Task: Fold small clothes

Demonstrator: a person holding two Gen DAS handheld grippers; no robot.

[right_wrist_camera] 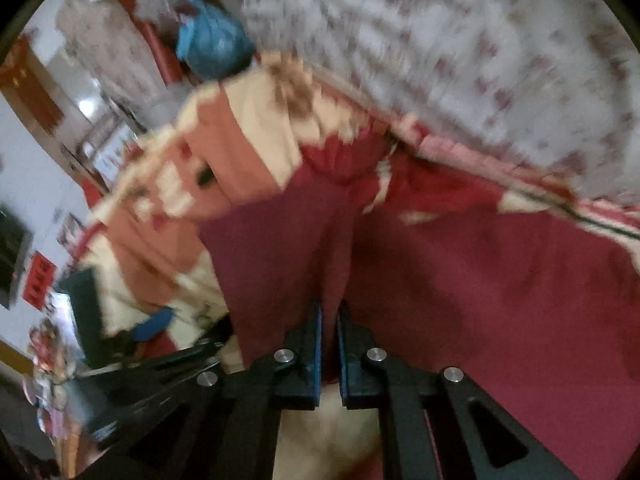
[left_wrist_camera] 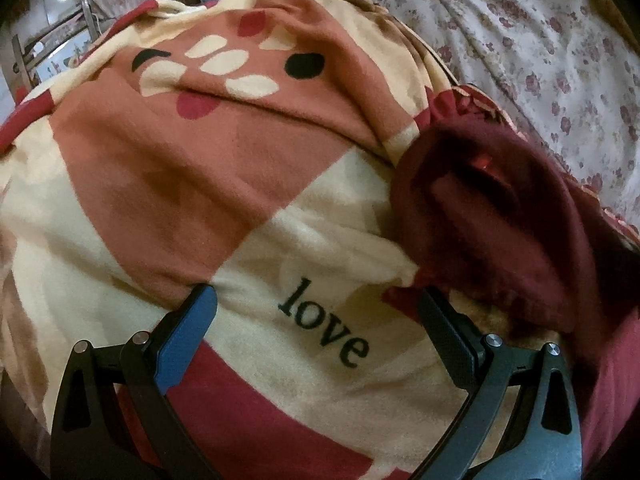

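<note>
A dark red garment (left_wrist_camera: 492, 220) lies crumpled on a patterned blanket (left_wrist_camera: 200, 184), at the right of the left wrist view. My left gripper (left_wrist_camera: 316, 300) is open and empty, low over the blanket, its right finger close to the garment's lower edge. In the blurred right wrist view my right gripper (right_wrist_camera: 329, 312) is shut on a fold of the dark red garment (right_wrist_camera: 460, 272) and holds it up. The left gripper (right_wrist_camera: 152, 326) shows at the lower left of that view.
The blanket carries the word "love" (left_wrist_camera: 324, 324) and a cartoon face. A floral bedsheet (left_wrist_camera: 520, 40) lies behind it on the right. A blue bag (right_wrist_camera: 212, 44) and room furniture stand beyond the bed's far edge.
</note>
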